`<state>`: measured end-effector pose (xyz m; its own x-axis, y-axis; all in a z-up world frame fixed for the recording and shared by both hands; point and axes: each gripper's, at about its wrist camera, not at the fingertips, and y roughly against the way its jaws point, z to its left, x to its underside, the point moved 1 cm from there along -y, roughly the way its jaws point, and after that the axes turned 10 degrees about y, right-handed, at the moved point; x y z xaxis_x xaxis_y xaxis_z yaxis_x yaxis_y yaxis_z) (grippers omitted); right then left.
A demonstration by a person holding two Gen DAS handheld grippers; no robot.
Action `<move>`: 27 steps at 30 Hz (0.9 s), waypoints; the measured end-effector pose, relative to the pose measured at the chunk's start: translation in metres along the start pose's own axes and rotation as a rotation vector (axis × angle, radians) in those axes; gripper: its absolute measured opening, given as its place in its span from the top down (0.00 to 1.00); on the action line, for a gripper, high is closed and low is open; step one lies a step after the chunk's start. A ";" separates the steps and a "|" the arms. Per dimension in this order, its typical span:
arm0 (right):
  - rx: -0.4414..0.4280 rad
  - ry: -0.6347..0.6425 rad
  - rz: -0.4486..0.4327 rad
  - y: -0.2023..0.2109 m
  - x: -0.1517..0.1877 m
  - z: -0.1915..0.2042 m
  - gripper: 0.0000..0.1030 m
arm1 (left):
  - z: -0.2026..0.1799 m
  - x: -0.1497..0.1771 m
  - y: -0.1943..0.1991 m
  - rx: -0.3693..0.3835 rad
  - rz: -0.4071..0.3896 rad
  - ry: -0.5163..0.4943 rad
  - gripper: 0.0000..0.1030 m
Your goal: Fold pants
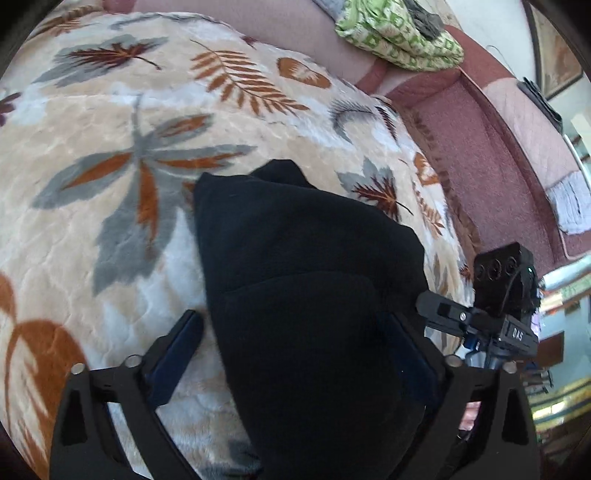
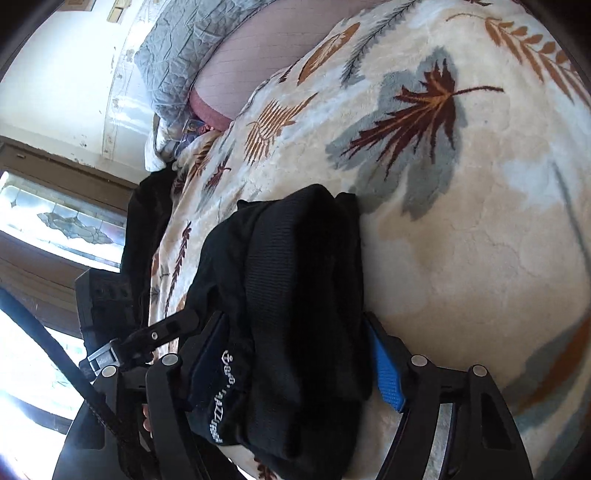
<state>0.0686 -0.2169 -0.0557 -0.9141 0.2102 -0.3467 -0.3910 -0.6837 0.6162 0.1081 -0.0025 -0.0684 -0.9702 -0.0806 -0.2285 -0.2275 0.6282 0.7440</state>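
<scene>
The black pants (image 1: 306,280) lie folded in a thick bundle on the leaf-patterned blanket (image 1: 110,155). My left gripper (image 1: 295,343) is open, its blue-padded fingers (image 1: 177,350) standing wide on either side of the bundle. In the right wrist view the same pants (image 2: 295,288) show a ribbed waistband and white lettering. My right gripper (image 2: 295,354) is open too, with one blue pad (image 2: 386,369) at the right of the bundle and the other at the left. The right gripper's body also shows in the left wrist view (image 1: 502,314), beside the pants.
The blanket (image 2: 461,221) covers a pink-maroon bed or sofa (image 1: 480,147). A green patterned cloth (image 1: 399,33) lies at its far end. A grey quilted pillow (image 2: 184,48) sits by the wall, and a window (image 2: 55,221) is at the left.
</scene>
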 end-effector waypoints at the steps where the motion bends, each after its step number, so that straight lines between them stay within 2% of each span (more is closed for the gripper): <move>1: -0.013 -0.004 -0.009 -0.001 -0.001 -0.001 0.25 | 0.001 0.000 0.000 0.008 -0.008 0.007 0.03; 2: -0.027 -0.015 -0.016 -0.003 -0.002 -0.001 0.25 | 0.003 0.001 0.001 0.022 -0.028 0.022 0.03; 3: -0.039 -0.029 -0.024 -0.005 -0.003 -0.002 0.25 | 0.004 0.002 0.002 0.028 -0.042 0.030 0.08; 4: -0.043 -0.033 -0.030 -0.006 -0.005 -0.002 0.29 | 0.004 0.005 0.004 0.027 -0.063 0.037 0.19; 5: -0.038 -0.031 -0.033 -0.007 -0.005 -0.002 0.34 | 0.004 0.007 0.005 0.009 -0.074 0.037 0.40; 6: -0.024 -0.024 -0.030 -0.009 -0.004 -0.001 0.46 | 0.003 0.008 0.005 -0.014 -0.083 0.033 0.43; 8: -0.008 -0.014 -0.028 -0.012 -0.003 0.003 0.52 | 0.002 0.012 0.010 -0.003 -0.102 0.040 0.50; 12: 0.042 0.077 -0.049 -0.003 -0.004 0.025 0.61 | -0.012 0.022 0.021 -0.049 -0.149 -0.001 0.53; 17: 0.087 0.181 -0.078 0.011 -0.008 0.057 0.62 | -0.035 0.022 0.045 -0.102 -0.221 -0.056 0.54; 27: 0.087 0.248 -0.142 0.023 -0.056 0.098 0.63 | -0.062 -0.025 0.075 -0.177 -0.348 -0.104 0.54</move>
<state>0.1001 -0.1757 0.0466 -0.7996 0.1153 -0.5894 -0.5307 -0.5951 0.6036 0.1104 -0.0013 0.0318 -0.8212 -0.1802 -0.5415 -0.5604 0.4340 0.7054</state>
